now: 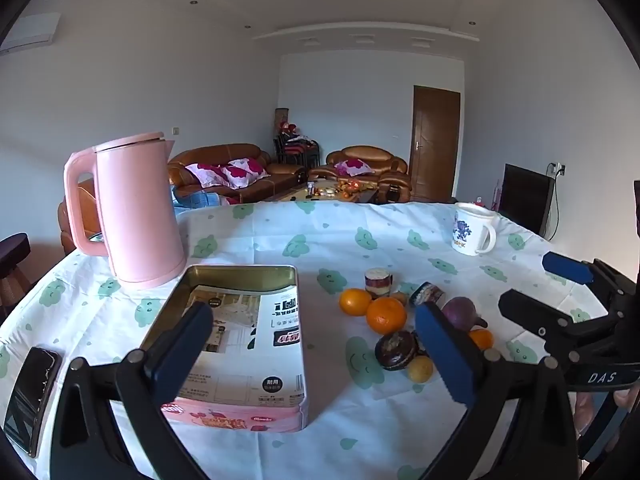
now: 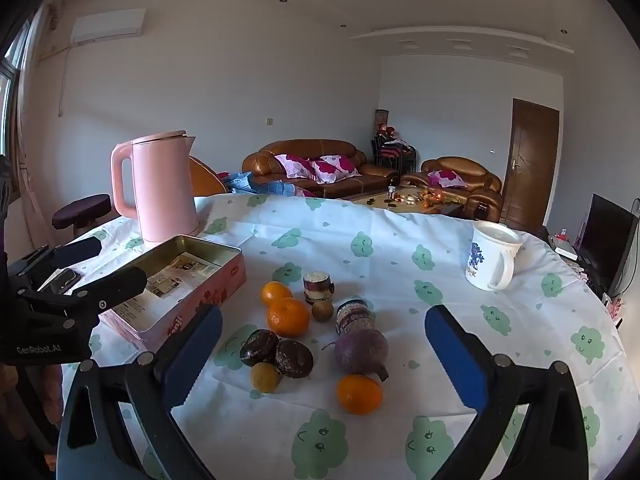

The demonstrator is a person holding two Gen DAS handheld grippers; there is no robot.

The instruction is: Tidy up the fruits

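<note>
My left hand-held gripper [image 1: 316, 346]: released, blue pads spread wide, nothing between them; it hangs above the worktop over the near end of the tin. My right hand-held gripper [image 2: 324, 346]: likewise released, pads wide apart, empty, poised over the fruit pile.

Tin [image 1: 240, 280]: rectangular, pink sides, gold inside, lid off; a printed paper sheet lies in it. It sits left of the fruit, apart from it.

Fruit, all loose on the worktop, none in the tin:
- Orange [image 2: 287, 317], with a second orange [image 2: 276, 293] touching it just behind.
- Third orange [image 2: 359, 393], nearest me, just beside the purple root.
- Purple root vegetable [image 2: 361, 351], round, with a thin tail, in the middle of the group.
- Two small yellow-brown fruits: one [image 2: 264, 377] against the dark cakes, one [image 2: 322, 311] between the jars.

Other items in the pile:
- Two dark round chocolate-coated cakes [image 2: 276, 352], side by side, touching.
- Two small layered dessert jars: one upright [image 2: 318, 287], one tipped on its side [image 2: 354, 316].

Worktop [image 2: 400, 248]: round, covered by a white cloth with green cloud faces.

Further out:
- Pink kettle [image 1: 134, 212], upright, lid down, just behind the tin.
- White mug [image 2: 494, 256] with a blue print, at the far right, well apart from the fruit.
- Dark phone [image 1: 32, 396], flat near the left edge.
</note>
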